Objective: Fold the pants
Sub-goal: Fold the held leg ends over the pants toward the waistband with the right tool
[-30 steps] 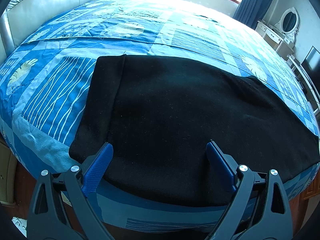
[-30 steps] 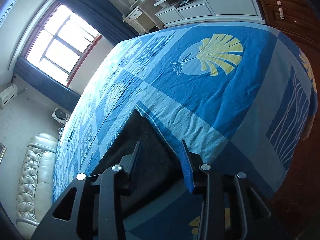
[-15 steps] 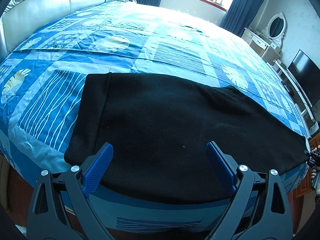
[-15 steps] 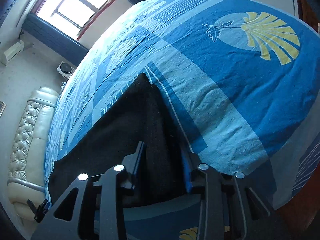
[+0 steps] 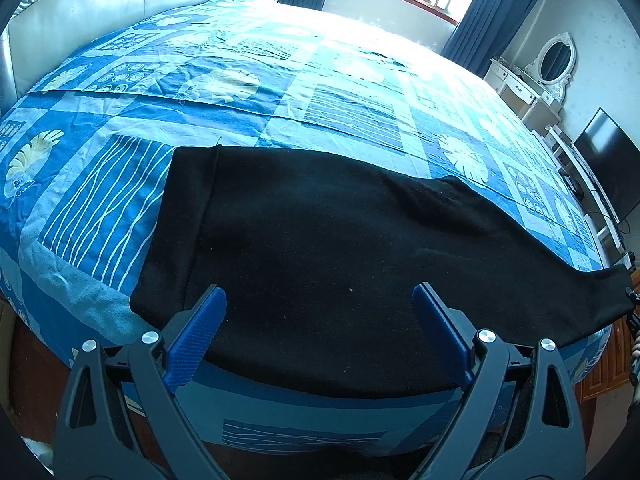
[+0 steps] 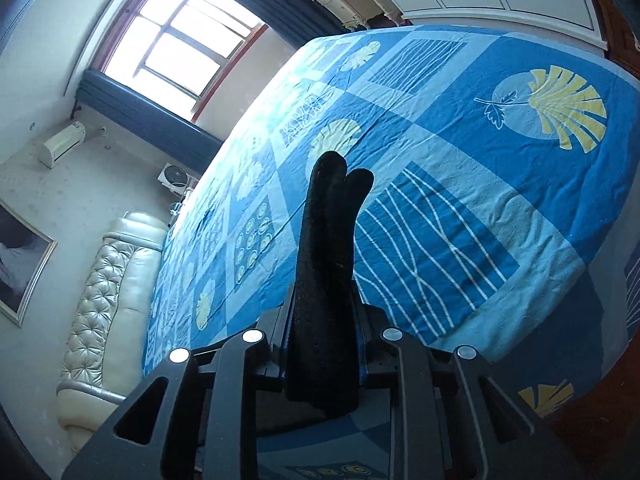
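Black pants (image 5: 320,260) lie flat across the blue patterned bed (image 5: 280,80), waistband to the left and legs running to the right edge. My left gripper (image 5: 319,290) hovers open above the near edge by the waist, with nothing between its blue pads (image 5: 200,332). In the right wrist view my right gripper (image 6: 324,304) is closing its jaws on the leg end of the pants (image 6: 328,240). That bunched black fabric sticks up between the fingers, lifted off the bed (image 6: 480,160). The fabric hides the right pads.
A padded white headboard (image 5: 100,12) lines the far left of the bed. A white dresser with a mirror (image 5: 552,64) and a dark TV (image 5: 608,168) stand at the right wall. Wooden floor (image 6: 592,420) shows past the bed's near edge.
The right gripper narrowed onto the pants' leg end and raised it off the bed, so the fabric now stands up between its fingers. The left gripper rose slightly and stayed open.
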Demonstrator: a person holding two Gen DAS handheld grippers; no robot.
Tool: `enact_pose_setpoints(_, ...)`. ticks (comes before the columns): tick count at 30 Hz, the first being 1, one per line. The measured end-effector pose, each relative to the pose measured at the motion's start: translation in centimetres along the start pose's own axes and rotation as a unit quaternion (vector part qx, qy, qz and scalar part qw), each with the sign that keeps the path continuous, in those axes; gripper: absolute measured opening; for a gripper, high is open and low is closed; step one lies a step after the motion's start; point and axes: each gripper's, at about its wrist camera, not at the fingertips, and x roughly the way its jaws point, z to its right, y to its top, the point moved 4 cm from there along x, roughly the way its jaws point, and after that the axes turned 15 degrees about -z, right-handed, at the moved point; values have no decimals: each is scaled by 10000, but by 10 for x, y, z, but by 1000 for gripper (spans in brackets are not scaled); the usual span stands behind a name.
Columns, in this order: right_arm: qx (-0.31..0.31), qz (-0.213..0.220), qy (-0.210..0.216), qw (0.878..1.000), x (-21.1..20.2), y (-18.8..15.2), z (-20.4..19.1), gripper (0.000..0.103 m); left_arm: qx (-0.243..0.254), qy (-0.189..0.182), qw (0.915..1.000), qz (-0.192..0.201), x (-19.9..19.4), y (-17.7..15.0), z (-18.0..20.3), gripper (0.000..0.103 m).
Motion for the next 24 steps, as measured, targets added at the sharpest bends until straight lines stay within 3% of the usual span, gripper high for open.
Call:
enact_pose_setpoints(8, -796, -132, 270, 9964, 22, -22, -119, 23, 182, 109, 9997, 76, -10, -5, 12, 94)
enact_pose_setpoints(15, -1547, -534, 298, 9861, 79, -60, -214, 23, 393, 72, 9992, 40, -13, -15, 27, 94)
enact_pose_setpoints(24, -2024, -1220, -522, 9703, 188, -120, -252, 23, 613, 77, 9981, 48, -15, -25, 41, 94)
